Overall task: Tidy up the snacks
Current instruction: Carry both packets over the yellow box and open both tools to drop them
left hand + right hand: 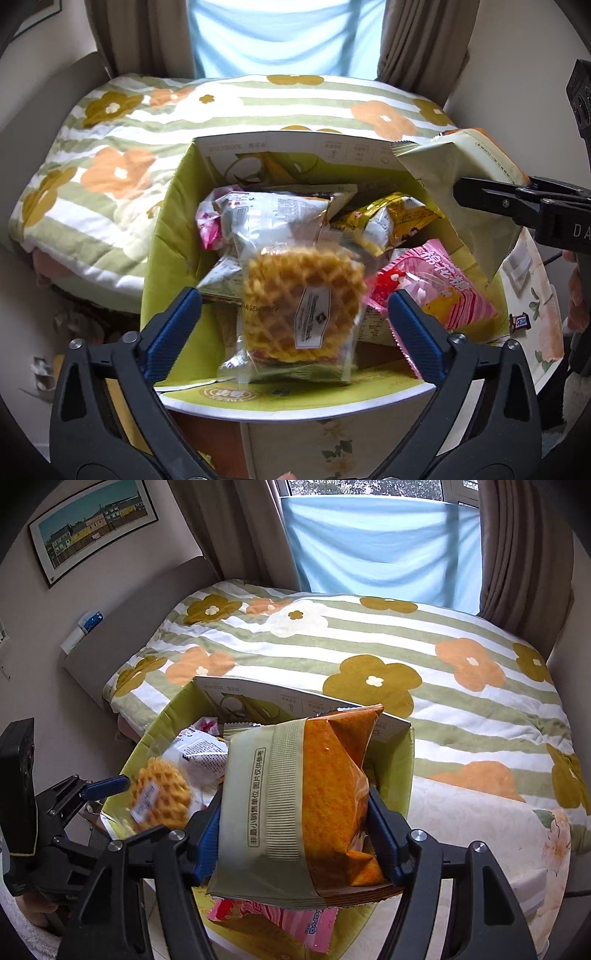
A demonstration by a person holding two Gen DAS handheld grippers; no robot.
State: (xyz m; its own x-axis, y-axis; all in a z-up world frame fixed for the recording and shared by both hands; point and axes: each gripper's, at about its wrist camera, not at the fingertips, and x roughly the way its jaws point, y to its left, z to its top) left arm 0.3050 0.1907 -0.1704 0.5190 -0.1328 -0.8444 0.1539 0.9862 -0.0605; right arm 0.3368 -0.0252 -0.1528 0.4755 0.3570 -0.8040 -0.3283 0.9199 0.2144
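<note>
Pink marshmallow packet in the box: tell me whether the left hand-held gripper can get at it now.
Probably yes: the left hand-held gripper is open over the box, and the pink marshmallow packet lies uncovered beside its right finger.

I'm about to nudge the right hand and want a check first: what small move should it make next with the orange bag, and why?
Probably lower the orange bag a little, then open the right tongs. They are clamped on it above the green box, whose snacks already sit inside. The left tongs stand open, the waffle pack loose between them.
</note>
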